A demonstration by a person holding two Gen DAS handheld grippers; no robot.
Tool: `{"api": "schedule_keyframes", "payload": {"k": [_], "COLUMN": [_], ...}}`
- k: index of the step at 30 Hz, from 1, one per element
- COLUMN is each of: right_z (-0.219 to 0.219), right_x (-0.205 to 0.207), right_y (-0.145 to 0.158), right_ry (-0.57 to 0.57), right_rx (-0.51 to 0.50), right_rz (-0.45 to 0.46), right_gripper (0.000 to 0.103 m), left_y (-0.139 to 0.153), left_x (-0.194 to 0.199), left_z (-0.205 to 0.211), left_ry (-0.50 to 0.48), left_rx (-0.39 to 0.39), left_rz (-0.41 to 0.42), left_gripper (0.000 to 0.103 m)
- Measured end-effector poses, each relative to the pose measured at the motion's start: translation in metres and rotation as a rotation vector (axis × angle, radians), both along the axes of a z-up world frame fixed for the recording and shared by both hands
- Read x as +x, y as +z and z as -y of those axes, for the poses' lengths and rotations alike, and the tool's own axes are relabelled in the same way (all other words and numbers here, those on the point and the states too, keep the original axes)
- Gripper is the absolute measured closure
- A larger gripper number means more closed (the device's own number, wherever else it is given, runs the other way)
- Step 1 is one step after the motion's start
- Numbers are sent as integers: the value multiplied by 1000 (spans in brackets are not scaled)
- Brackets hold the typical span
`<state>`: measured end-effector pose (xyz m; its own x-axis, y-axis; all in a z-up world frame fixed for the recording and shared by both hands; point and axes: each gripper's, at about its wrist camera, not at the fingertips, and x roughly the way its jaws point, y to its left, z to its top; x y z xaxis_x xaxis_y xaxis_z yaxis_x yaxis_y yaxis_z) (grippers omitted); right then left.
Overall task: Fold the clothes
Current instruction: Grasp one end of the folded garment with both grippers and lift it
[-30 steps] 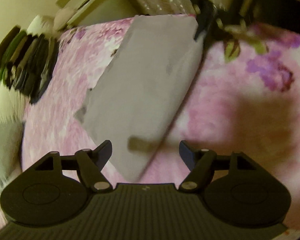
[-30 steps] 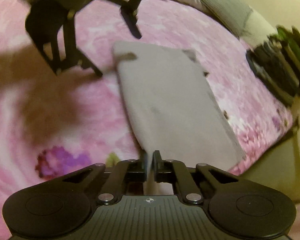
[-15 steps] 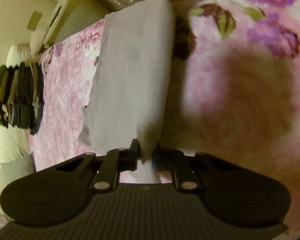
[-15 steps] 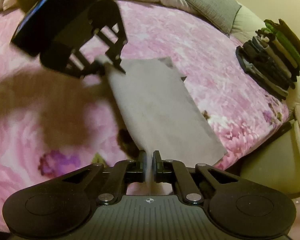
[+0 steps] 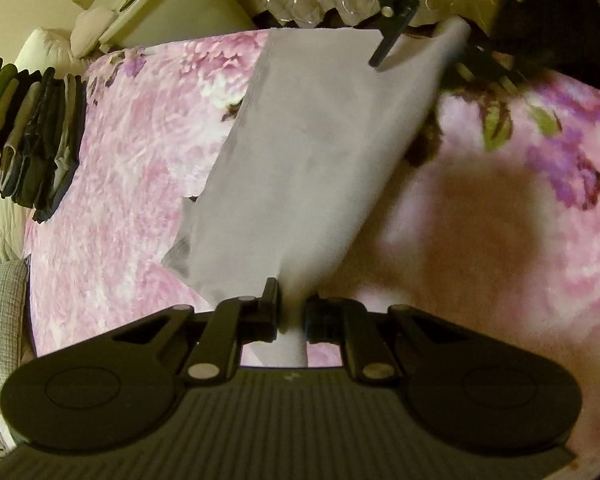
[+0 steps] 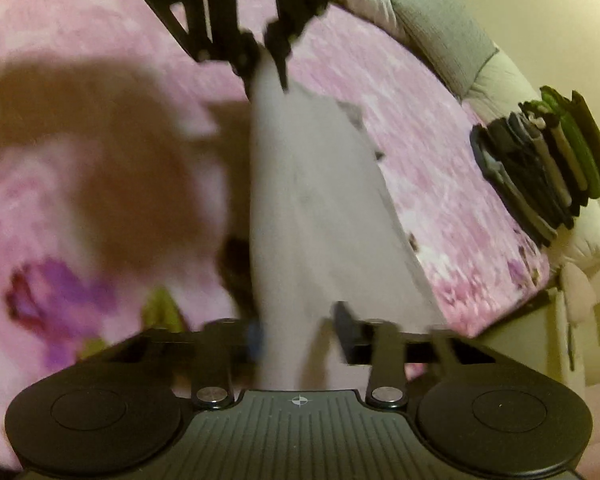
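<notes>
Closest in, the left gripper (image 5: 292, 312) is pinching one corner of the grey garment (image 5: 312, 152), fingers drawn in tight on the cloth. In its own view, the right gripper (image 6: 296, 336) is standing apart, fingers spread wide, with the grey cloth running loose between them, so it is not clamping anything. The garment is stretching between the two grippers, one edge lifted, the rest lying flat toward the far edge of the bed (image 5: 120, 184).

What could go wrong from here, by my reading: with only one corner truly held, the free end could sag or slide off toward the bed's edge, and the fold line would be skewing. A hurried pull from the left side might drag the whole piece and wrinkle the layers underneath. The right-hand view is blurred, so a fresh grasp there could be landing on one layer rather than both.

Counting now: one grey garment in play, two grippers, and one stack of folded clothes (image 6: 548, 164) sitting at the bed's far corner, well apart. Beyond it, one grey cushion (image 6: 444, 28) against the wall.
</notes>
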<state>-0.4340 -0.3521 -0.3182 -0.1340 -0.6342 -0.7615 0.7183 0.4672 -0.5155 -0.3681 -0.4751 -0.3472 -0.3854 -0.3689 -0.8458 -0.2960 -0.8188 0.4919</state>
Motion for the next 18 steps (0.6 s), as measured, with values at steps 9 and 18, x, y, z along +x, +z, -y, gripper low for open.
{"api": "schedule_keyframes", "payload": {"k": [9,18], "right_z": [7,9], "right_x": [-24,-28], "right_y": [17,69], "right_ry": [49,69], "right_rx": [82,117], "right_rz": [19,26], "right_gripper": [103,103], "left_y": [2,41], "left_x": [-4,-8], "left_z": [-7,-15], "left_ry": [16,67], "left_rx": [7,30], "left_rz": [57,74], "left_gripper": [94,95]}}
